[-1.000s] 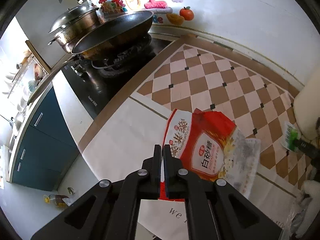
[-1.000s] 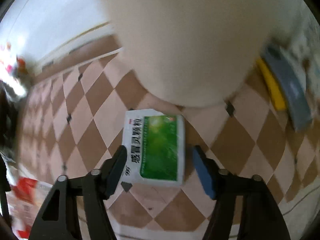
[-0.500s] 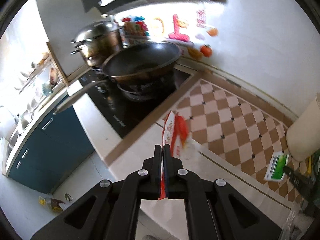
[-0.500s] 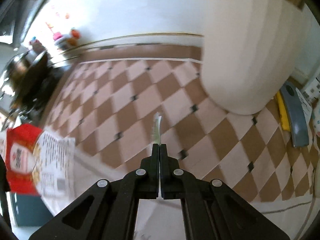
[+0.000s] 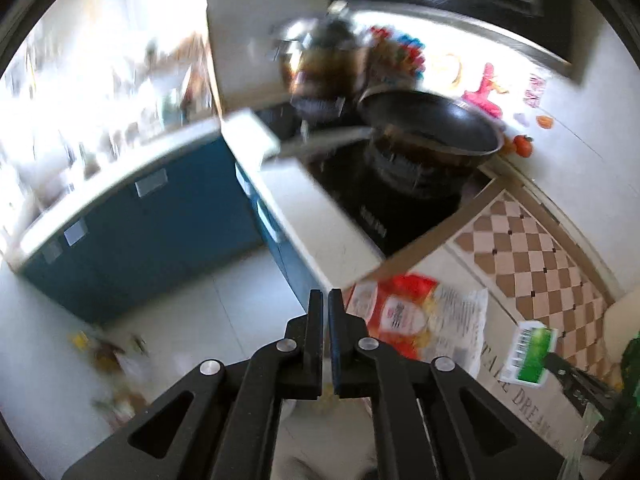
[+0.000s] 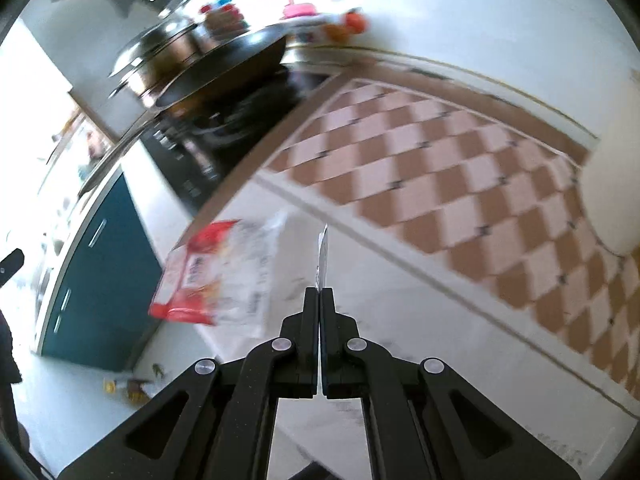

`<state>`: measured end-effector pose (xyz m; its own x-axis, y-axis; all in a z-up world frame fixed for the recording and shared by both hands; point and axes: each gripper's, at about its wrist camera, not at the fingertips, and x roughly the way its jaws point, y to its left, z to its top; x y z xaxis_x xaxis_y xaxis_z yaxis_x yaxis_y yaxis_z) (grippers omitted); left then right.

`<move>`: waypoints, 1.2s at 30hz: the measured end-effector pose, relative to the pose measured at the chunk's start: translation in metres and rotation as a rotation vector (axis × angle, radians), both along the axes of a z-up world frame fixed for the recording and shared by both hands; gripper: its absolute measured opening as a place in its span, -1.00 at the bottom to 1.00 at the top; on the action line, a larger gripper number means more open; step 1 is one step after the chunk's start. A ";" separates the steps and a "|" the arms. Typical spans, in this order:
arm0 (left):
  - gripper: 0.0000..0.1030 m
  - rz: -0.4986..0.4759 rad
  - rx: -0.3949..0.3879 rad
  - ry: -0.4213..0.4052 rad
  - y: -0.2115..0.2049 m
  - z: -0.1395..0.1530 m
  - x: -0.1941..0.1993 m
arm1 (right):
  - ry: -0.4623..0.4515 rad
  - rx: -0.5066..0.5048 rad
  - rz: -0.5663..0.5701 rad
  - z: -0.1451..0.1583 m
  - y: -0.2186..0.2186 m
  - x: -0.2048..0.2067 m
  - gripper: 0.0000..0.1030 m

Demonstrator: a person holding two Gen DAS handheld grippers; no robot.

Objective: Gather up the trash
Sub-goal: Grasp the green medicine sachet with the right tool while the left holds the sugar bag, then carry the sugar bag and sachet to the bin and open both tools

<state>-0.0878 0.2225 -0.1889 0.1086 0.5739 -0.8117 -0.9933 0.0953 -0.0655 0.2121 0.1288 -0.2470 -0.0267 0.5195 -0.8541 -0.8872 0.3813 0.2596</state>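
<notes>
Left gripper (image 5: 325,320): the fingers are drawn almost together and only a thin slit is left. Nothing is seen inside the slit.
Red bag (image 5: 416,320): it is seen just right of those fingers, over the corner of the white counter (image 5: 312,216). Its near edge is hidden behind the right-hand finger, so whether a corner is nipped cannot be told.
Right gripper (image 6: 320,292): it is clamped fully shut on the green sachet (image 6: 323,256), which is seen edge-on as a thin sliver above the tips. From the left wrist view the sachet's flat face and barcode are shown.
Risk, bag: if it is gripped at all, it can only be by a thin margin. The bag could be dropped to the floor (image 5: 200,320) by a quick swing, or any contents spilled if the top is open.
Risk, sachet: only its lower edge is held, and a slick face could be slid out between the pads.
Risk, surroundings: the wok (image 5: 432,124) and its long handle are set close by on the hob, and could be clipped by a wide sweep.
Bag material: thin crinkled plastic film, red and white print, part clear. It is judged limp and light.
Sachet material: flat glossy rectangle, stiff enough to be held upright.
Counter cover: a smooth checkered mat (image 6: 440,160) in brown and cream.
Wok: dark, round, shallow metal.
</notes>
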 end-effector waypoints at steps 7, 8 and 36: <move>-0.91 0.044 -0.347 -0.375 0.038 -0.132 -0.049 | 0.018 -0.048 0.059 -0.034 0.044 -0.054 -1.00; -0.91 0.049 -0.377 -0.449 0.042 -0.150 -0.051 | 0.009 -0.057 0.065 -0.040 0.052 -0.057 -1.00; -0.67 0.012 -0.211 -0.632 0.096 -0.167 -0.009 | -0.003 -0.215 0.135 -0.117 0.125 -0.041 -1.00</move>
